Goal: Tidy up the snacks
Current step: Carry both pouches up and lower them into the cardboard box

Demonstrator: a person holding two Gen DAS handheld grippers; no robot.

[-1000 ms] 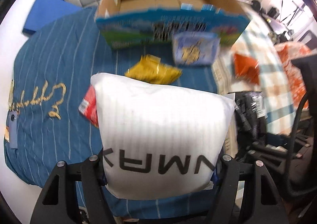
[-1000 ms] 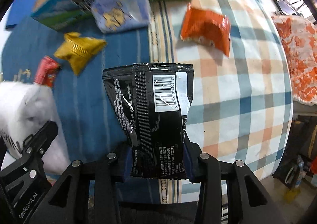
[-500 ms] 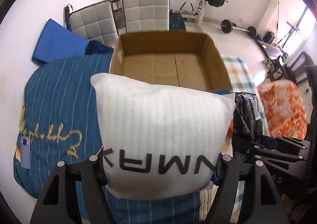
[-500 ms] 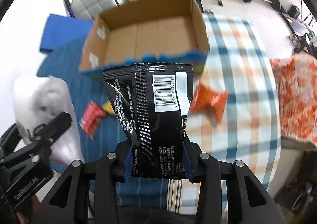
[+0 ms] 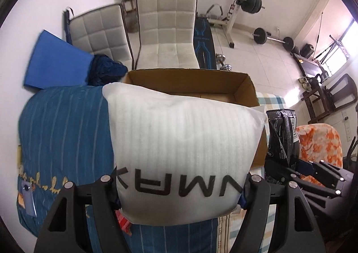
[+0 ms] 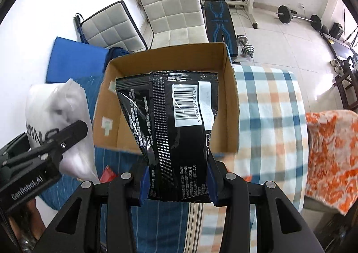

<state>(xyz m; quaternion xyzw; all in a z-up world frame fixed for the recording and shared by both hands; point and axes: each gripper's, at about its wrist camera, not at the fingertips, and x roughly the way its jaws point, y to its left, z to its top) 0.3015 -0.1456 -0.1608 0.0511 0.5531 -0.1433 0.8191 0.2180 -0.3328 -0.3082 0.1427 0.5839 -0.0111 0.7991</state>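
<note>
**A:** What does each gripper carry, and why so high?

**B:** The left gripper [image 5: 179, 188] is clamped on a puffy white plastic snack bag with black lettering [image 5: 183, 136], pinched at its lower edge so the bulk stands up ahead of the fingers; the right gripper [image 6: 177, 182] is closed on a glossy black foil snack packet with a white barcode label [image 6: 176, 132], likewise held by its bottom seam; both hang above the near wall of the open brown cardboard box [image 6: 230, 105], which I judge to be the place they are meant to go.

**A:** Is the box ready?

**B:** Its floor looks bare where it shows; the black packet is in front of the middle of the box, the white bag to the box's left; held by one end, each should drop in lengthwise once released.

**A:** Anything left outside?

**B:** A small red packet [image 6: 108, 173] lies on the blue striped cloth [image 5: 67, 132] just before the box; the checked cloth [image 6: 268, 119] to the box's right covers the rest of the surface.
</note>
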